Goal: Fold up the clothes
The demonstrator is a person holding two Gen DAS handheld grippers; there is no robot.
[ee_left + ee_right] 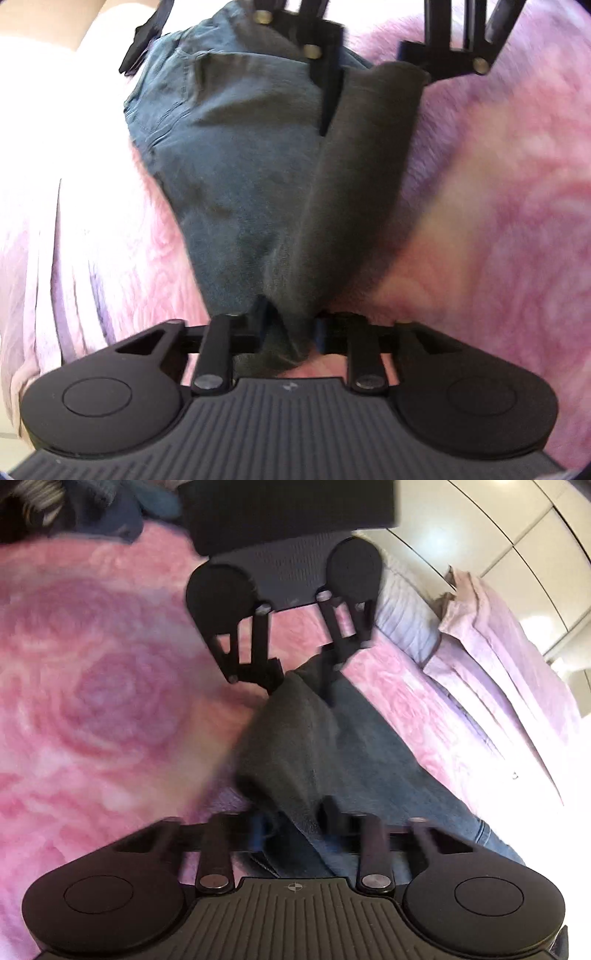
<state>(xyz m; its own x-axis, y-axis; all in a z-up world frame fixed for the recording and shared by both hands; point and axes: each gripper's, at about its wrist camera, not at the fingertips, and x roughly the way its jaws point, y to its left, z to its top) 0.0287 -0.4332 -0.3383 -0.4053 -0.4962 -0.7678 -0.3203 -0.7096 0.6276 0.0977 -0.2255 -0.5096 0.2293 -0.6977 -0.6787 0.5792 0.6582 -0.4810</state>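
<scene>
Blue-grey jeans (236,177), folded lengthwise, stretched above pink rose blanket (92,686)

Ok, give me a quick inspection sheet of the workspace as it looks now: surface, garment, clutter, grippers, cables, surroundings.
Surface: pink rose-patterned blanket, soft and fleecy.
Job's things: blue jeans with the dark inner side turned up along one edge, stretched between the two grippers.
Clutter: heap of dark and striped clothes at the far edge of the blanket.
Grippers: left gripper shut on the jeans; right gripper shut on the jeans at the opposite end.
Cables: nothing seen.
Surroundings: lilac pleated bedding beside the blanket; pale tiled floor beyond.
</scene>
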